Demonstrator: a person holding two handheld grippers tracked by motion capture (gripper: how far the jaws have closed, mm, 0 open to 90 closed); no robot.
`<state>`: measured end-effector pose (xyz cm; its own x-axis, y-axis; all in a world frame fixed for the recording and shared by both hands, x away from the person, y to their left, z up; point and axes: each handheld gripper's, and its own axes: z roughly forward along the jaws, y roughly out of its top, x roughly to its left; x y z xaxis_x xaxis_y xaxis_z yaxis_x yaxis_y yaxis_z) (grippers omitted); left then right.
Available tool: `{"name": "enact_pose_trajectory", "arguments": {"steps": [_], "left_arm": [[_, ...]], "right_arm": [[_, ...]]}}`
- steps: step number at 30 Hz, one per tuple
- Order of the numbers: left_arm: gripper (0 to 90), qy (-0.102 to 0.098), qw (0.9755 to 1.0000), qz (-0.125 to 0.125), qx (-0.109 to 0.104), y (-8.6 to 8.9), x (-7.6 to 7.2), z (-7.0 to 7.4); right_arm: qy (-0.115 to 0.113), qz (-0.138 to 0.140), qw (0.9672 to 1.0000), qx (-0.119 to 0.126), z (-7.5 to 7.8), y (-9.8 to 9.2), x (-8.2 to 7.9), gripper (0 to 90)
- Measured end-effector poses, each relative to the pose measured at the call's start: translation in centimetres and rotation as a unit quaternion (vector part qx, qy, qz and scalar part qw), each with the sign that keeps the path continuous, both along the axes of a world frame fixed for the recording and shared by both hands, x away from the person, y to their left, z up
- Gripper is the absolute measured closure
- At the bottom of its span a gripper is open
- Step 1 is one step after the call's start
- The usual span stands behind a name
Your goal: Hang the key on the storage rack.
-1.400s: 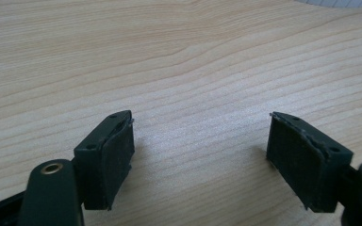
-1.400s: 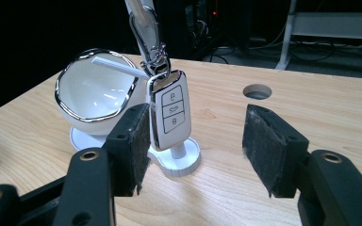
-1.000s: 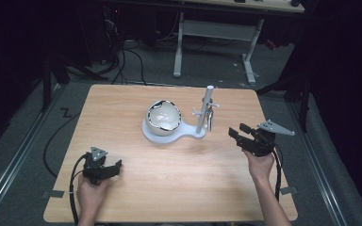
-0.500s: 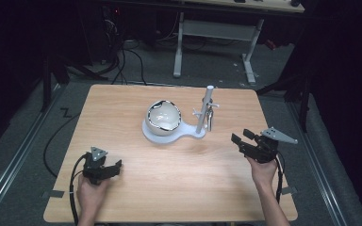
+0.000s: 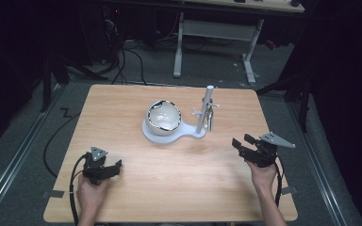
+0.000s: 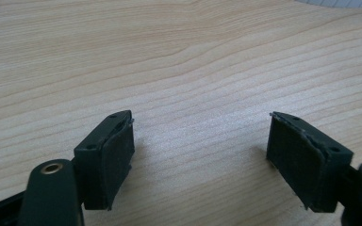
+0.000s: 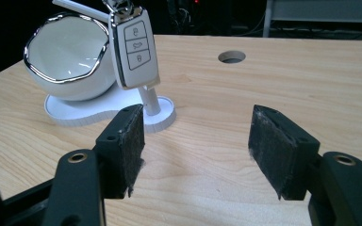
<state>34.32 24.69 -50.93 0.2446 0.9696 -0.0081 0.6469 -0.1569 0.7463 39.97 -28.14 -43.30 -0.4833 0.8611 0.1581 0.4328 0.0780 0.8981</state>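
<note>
White three-button car key fob (image 7: pixel 134 49) hung upright from a peg of the white post stand (image 5: pixel 206 110), long axis vertical, button face toward the right tool (image 7: pixel 195 148), key ring on top. Beside it sat the chrome-rimmed white bowl (image 7: pixel 68 59). Right tool: jaws just opened, moderately wide, nothing between. Left tool (image 6: pixel 200 157): wide, empty, over light wooden table (image 5: pixel 122 108).

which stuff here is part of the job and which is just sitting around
In the job: white car key fob hanging on the white peg stand; white silver-rimmed bowl; right claw, open and empty.
Just there: left claw, open over bare light wooden table; round hole.
</note>
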Motion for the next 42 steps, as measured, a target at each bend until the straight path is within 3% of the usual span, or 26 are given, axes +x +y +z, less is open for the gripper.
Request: {"name": "enact_pose_trajectory", "arguments": {"steps": [14, 23, 42], "left_arm": [[24.2, 0.0, 1.0, 0.0, 0.0, 0.0, 0.0, 0.0], [24.2, 0.0, 1.0, 0.0, 0.0, 0.0, 0.0, 0.0], [24.2, 0.0, 1.0, 0.0, 0.0, 0.0, 0.0, 0.0]], "right_arm": [[0.043, -0.015, 0.9987, -0.022, -2.6, -0.6, 0.0, 39.3], [0.052, -0.019, 0.9979, -0.034, -3.9, -0.2, 0.4, 39.8], [0.091, -0.034, 0.9913, -0.089, -6.7, 0.7, 1.9, 38.3]]}}
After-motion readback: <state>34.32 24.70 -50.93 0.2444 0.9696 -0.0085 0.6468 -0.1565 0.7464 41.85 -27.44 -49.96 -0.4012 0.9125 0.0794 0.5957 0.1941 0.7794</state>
